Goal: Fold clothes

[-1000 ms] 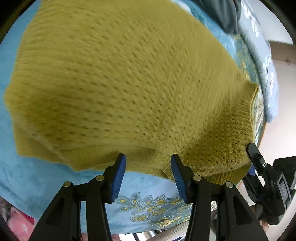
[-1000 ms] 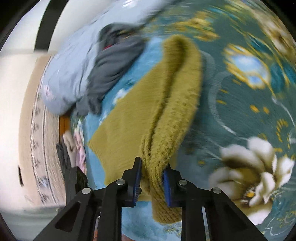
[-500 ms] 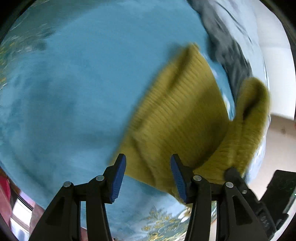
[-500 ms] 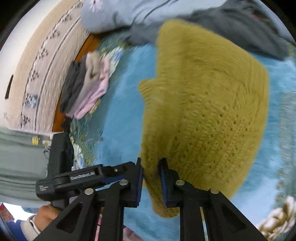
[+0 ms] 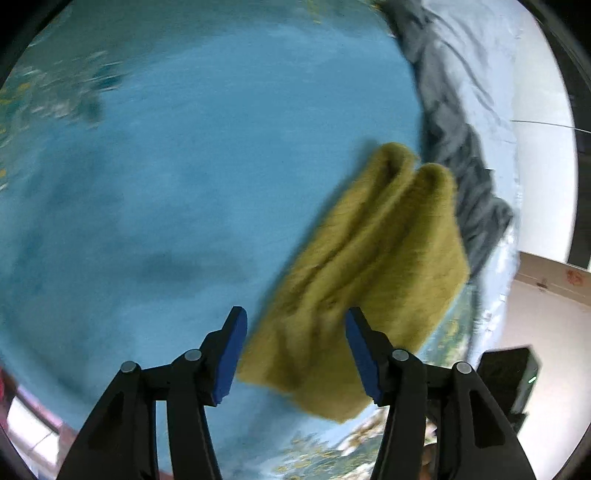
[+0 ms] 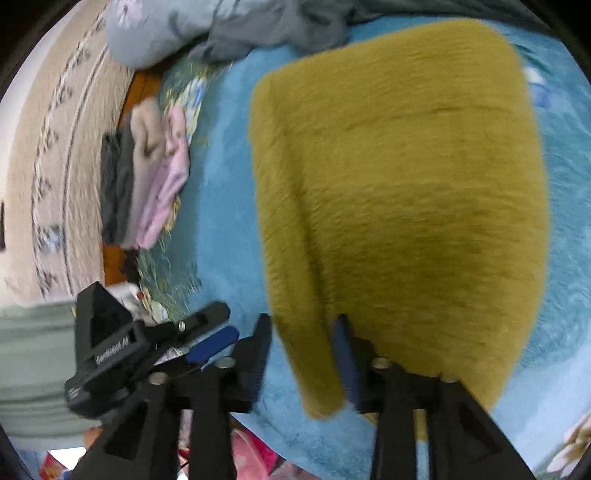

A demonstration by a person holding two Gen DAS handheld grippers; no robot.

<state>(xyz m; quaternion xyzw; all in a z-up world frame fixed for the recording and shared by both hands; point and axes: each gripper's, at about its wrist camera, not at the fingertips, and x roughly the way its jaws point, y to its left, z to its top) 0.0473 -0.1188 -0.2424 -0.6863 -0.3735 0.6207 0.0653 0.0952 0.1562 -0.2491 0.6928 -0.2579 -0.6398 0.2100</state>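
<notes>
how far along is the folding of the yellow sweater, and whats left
Done: the yellow sweater lies doubled over on the blue blanket, and a stack of folded clothes sits near the bed's edge. In hand: both grippers are letting go; the left gripper and right gripper are opening, sweater edge between the fingers but not pinched. Left: probably one more tidy fold, then the grey garment lying crumpled.

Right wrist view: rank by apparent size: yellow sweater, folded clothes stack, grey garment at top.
1. yellow sweater, by far the largest, though nearest the camera.
2-3. folded clothes stack and grey garment: similar; the garment is cut off by the frame edge, so unranked.
</notes>
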